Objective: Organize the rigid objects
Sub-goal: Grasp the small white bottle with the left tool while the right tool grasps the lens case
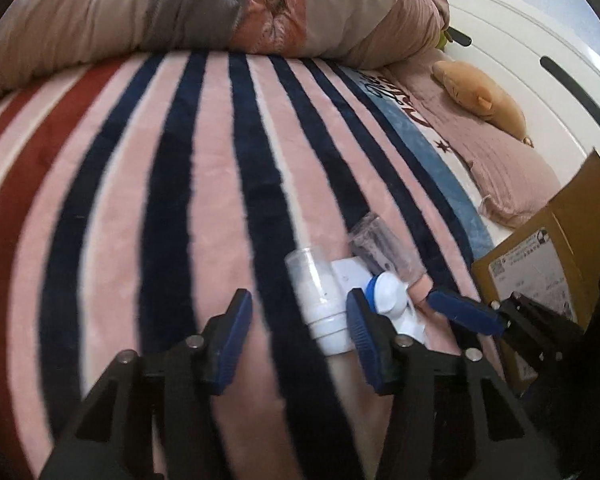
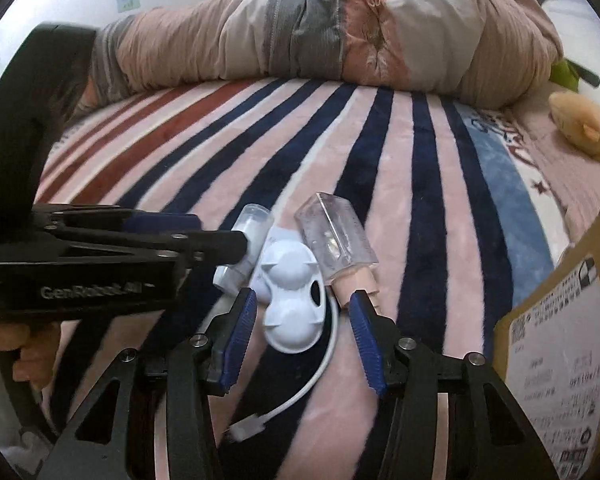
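Small rigid objects lie together on the striped blanket (image 1: 204,184). A white bottle with a clear cap (image 1: 320,296) lies between the fingers of my left gripper (image 1: 296,340), which is open. Beside it lie a white two-lobed case (image 2: 292,300), a white cable (image 2: 300,396) and a pink bottle with a square clear cap (image 2: 336,236). My right gripper (image 2: 304,332) is open around the white case. The white bottle (image 2: 248,240) also shows behind the left gripper's fingers (image 2: 204,240) in the right wrist view.
A cardboard box (image 1: 540,272) stands at the right, also in the right wrist view (image 2: 560,360). A rolled duvet (image 1: 204,12) lies across the far side of the bed. An orange plush toy (image 1: 484,96) rests by the white headboard (image 1: 532,40).
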A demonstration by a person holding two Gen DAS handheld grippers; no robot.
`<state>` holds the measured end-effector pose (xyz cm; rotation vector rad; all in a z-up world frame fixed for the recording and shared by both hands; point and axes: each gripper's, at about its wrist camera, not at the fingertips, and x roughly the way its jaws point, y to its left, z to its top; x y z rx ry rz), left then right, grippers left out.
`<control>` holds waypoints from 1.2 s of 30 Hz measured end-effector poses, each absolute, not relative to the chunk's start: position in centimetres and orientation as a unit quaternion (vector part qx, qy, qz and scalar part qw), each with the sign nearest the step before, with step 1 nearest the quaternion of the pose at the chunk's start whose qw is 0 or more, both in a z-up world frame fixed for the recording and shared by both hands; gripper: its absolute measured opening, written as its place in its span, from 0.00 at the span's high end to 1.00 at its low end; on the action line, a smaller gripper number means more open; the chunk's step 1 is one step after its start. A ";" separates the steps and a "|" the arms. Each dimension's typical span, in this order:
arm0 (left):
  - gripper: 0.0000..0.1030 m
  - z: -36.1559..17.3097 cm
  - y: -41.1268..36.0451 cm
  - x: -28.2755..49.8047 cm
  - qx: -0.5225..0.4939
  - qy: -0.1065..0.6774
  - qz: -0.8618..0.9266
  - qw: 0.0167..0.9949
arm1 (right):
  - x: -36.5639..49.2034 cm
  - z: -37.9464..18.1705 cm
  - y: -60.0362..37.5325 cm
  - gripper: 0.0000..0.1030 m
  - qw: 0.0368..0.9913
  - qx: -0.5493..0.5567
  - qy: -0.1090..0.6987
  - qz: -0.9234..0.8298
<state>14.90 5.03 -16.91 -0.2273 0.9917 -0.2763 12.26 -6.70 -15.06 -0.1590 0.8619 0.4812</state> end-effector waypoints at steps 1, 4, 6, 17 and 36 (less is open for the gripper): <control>0.72 -17.1 4.7 15.1 -0.109 0.475 -0.135 0.863 | 12.3 -15.1 -6.7 0.57 0.877 -0.076 0.414 0.231; 0.78 -17.1 4.1 14.9 -0.098 0.473 -0.138 0.865 | 12.4 -15.0 -7.1 0.63 0.868 -0.058 0.428 0.244; 0.78 -17.0 4.3 14.5 -0.103 0.475 -0.139 0.863 | 12.2 -15.3 -7.3 0.63 0.863 -0.053 0.436 0.251; 0.78 -15.4 8.0 8.8 -0.062 0.494 -0.099 0.861 | 12.4 -15.8 -7.0 0.72 0.859 -0.049 0.438 0.260; 0.78 -17.4 8.2 8.3 -0.101 0.477 -0.069 0.871 | 8.8 -14.7 -7.1 0.74 0.857 -0.080 0.424 0.282</control>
